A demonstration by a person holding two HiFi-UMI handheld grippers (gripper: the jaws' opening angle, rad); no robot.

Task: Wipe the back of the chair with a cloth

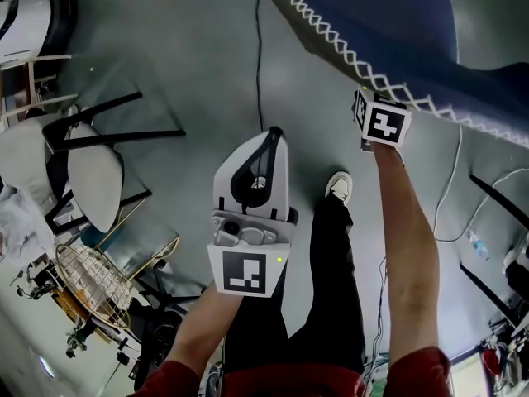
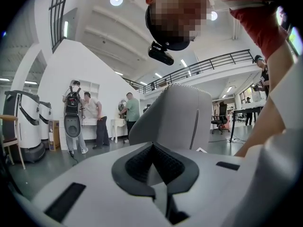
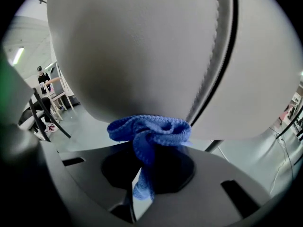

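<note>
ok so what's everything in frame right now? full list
chair: 1, grey, padded, white stitching; upper right of head view
cloth: 1, blue, bunched against the chair back
spare chairs: at least 2, white seats, black legs; left
wire basket: 1, lower left
cables: 1 black, 1 white; on the grey floor
bystanders: 3, far off, left gripper view
shoe: 1, white, on the person's foot
left gripper: jaws together, empty, centre
right gripper: jaws shut on the cloth, at the chair
</note>
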